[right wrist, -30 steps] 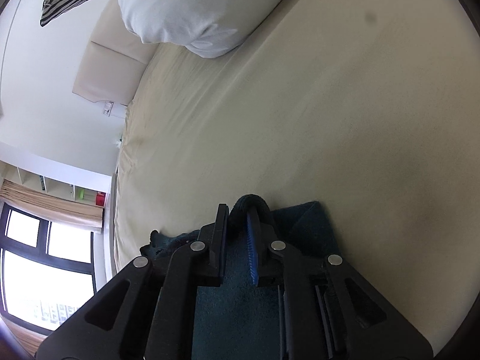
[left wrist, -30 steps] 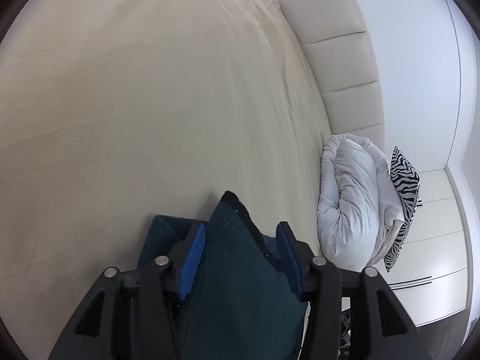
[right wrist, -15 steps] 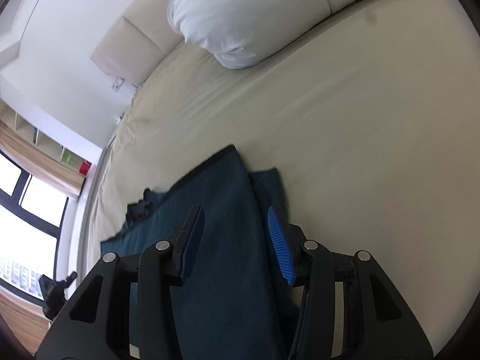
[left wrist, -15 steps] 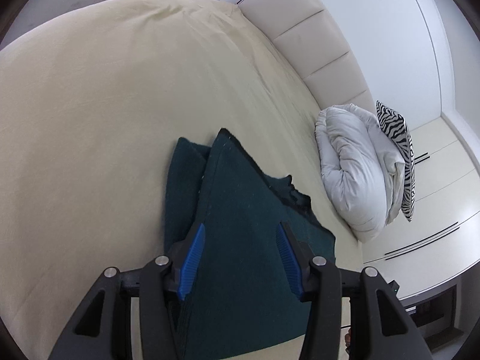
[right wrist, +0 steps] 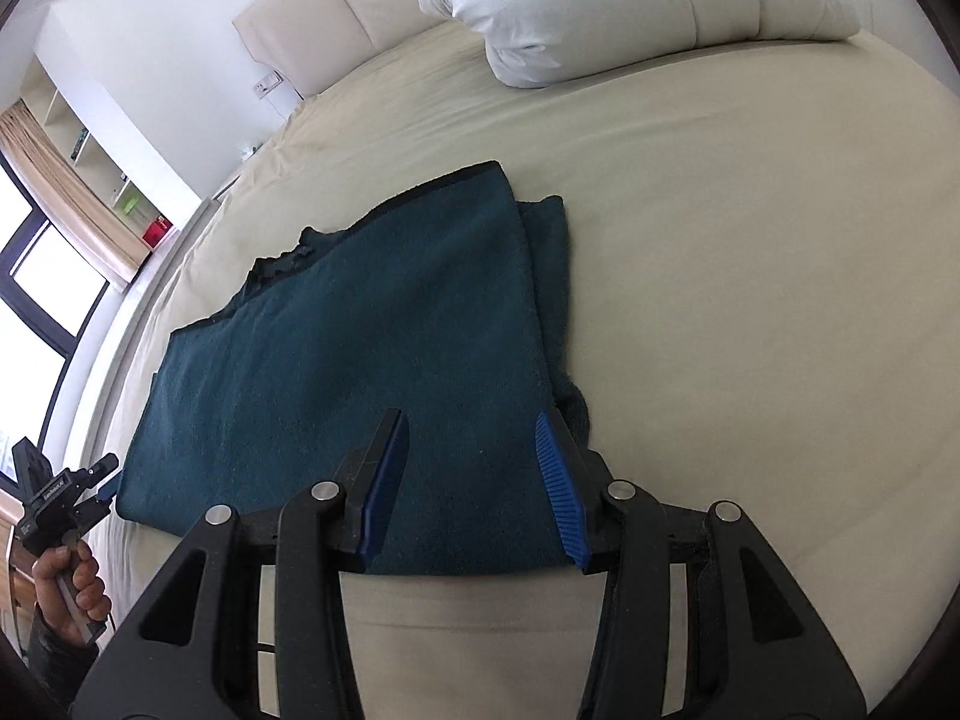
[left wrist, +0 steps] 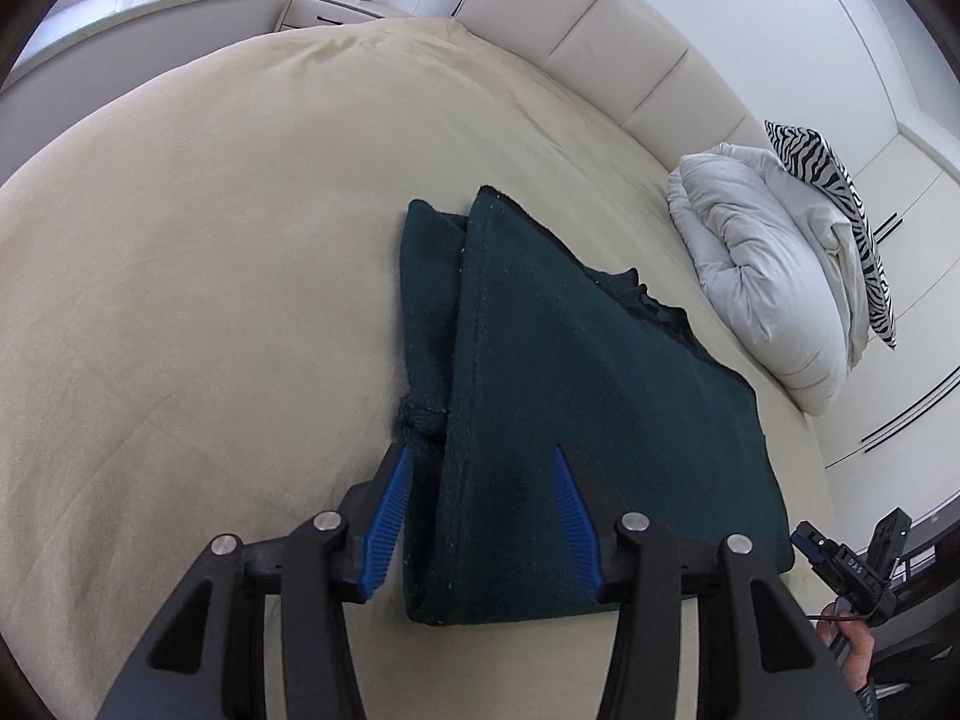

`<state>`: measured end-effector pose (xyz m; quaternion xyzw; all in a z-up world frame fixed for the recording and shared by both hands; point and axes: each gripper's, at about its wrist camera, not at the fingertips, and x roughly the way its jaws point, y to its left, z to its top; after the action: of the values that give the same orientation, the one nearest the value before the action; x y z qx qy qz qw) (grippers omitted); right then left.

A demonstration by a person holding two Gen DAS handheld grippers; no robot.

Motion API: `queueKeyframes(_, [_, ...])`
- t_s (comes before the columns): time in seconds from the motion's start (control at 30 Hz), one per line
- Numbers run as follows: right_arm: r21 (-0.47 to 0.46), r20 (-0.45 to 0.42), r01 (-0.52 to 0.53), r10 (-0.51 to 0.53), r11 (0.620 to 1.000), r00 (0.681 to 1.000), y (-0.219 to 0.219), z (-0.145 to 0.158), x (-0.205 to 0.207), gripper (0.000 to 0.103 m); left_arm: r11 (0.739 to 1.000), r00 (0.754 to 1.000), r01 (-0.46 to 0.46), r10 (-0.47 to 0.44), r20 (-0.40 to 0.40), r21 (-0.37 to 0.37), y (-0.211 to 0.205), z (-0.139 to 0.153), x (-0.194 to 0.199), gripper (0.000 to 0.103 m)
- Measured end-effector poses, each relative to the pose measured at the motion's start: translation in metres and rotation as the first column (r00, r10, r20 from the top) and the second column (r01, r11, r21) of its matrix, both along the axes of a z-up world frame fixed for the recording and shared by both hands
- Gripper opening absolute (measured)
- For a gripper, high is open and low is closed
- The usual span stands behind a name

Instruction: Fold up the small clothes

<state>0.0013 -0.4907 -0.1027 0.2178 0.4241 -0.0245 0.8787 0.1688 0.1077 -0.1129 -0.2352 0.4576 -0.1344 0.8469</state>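
A dark teal garment [left wrist: 600,420] lies folded flat on the cream bed [left wrist: 210,240], with a narrower layer sticking out along one side. My left gripper [left wrist: 481,450] hovers over the near edge of the garment. Its jaws are closing, but the blue pads stand apart and grip nothing. In the right wrist view the garment [right wrist: 360,330] spreads to the left, and my right gripper [right wrist: 471,415] stands open above its near edge, pads clear of the cloth.
A rolled white duvet [left wrist: 762,276] and a zebra-striped pillow [left wrist: 834,180] sit by the padded headboard [left wrist: 600,30]. A nightstand [left wrist: 336,9] stands past the bed's far corner. A hand [right wrist: 72,588] holding the other gripper shows at the left edge. Windows and shelves line the left wall.
Both grippers have drawn back from the garment's far edge towards its near edge. The right gripper opened and let go of the fold; the cloth now lies flat.
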Motion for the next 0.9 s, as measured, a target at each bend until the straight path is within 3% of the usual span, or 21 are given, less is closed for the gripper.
queueKeyframes(0.13, [-0.013, -0.012, -0.002, 0.002, 1.000, 1.000, 0.002, -0.002, -0.002, 0.044, 1.000, 1.000, -0.011, 0.011, -0.005, 0.020, 0.003, -0.003, -0.002, 0.032])
queueKeyframes(0.23, [-0.013, -0.006, 0.008, -0.008, 1.000, 1.000, 0.002, -0.003, -0.007, 0.044, 0.999, 1.000, -0.006, 0.006, -0.009, 0.035, 0.005, -0.004, -0.003, 0.026])
queueKeyframes(0.4, [0.006, 0.039, 0.059, -0.060, 0.998, 0.997, -0.006, 0.002, -0.014, 0.044, 0.999, 1.000, -0.008, 0.009, -0.006, 0.053, 0.005, -0.004, -0.005, 0.025])
queueKeyframes(0.5, [-0.007, 0.010, 0.027, -0.027, 1.000, 1.000, -0.002, -0.002, -0.011, 0.044, 0.998, 1.000, -0.009, 0.009, -0.003, 0.056, 0.005, -0.004, -0.005, 0.025])
queueKeyframes(0.6, [-0.046, -0.018, 0.005, -0.006, 0.999, 1.000, 0.004, -0.009, -0.009, 0.043, 0.998, 1.000, -0.008, 0.008, 0.004, 0.058, 0.005, -0.004, -0.007, 0.018])
queueKeyframes(0.8, [-0.031, -0.010, 0.095, -0.095, 0.995, 0.995, -0.012, -0.012, -0.014, 0.042, 0.998, 1.000, 0.005, -0.006, 0.013, 0.069, 0.005, -0.004, -0.008, 0.011])
queueKeyframes(0.9, [-0.049, -0.021, 0.054, -0.055, 0.997, 0.998, -0.007, -0.012, -0.013, 0.040, 0.997, 1.000, 0.005, -0.006, 0.016, 0.072, 0.005, -0.004, -0.010, 0.010])
